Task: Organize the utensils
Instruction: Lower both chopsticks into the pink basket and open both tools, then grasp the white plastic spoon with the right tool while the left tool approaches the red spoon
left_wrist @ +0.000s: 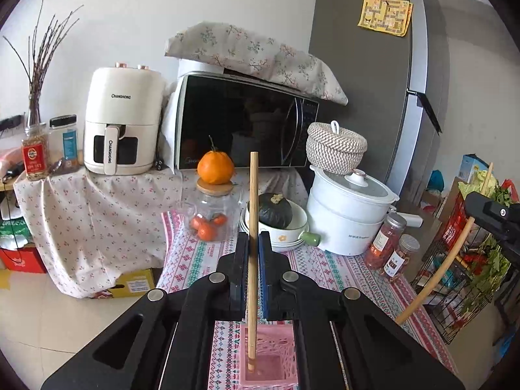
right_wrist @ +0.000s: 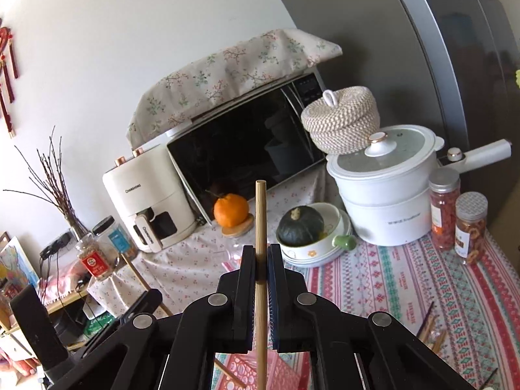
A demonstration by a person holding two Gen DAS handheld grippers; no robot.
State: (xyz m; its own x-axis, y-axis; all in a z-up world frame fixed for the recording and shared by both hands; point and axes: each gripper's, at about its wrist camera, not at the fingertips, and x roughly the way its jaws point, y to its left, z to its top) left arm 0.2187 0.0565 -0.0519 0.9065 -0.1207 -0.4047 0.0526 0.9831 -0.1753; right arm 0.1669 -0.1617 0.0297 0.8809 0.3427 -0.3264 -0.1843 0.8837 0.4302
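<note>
Black left gripper closed on a wooden chopstick, jaws pressed against both sides of it. Chopstick upright, its lower end inside a pink basket just below the gripper, on the patterned tablecloth. Behind, on the table: glass jar with small oranges inside, and a big orange on its lid. Beside it a dark green pumpkin in a white bowl, then a white pot with a woven basket on top. At the right edge of the left view, the other gripper with a second wooden stick running slanted below it.

Right gripper also clamped on a wooden chopstick, held upright between the closed jaws. Lower end of this stick passes out of the picture, so cannot tell where it ends. Part of the pink basket just under the gripper. More thin sticks lying on the cloth at the right. Microwave and white air fryer further back.
</note>
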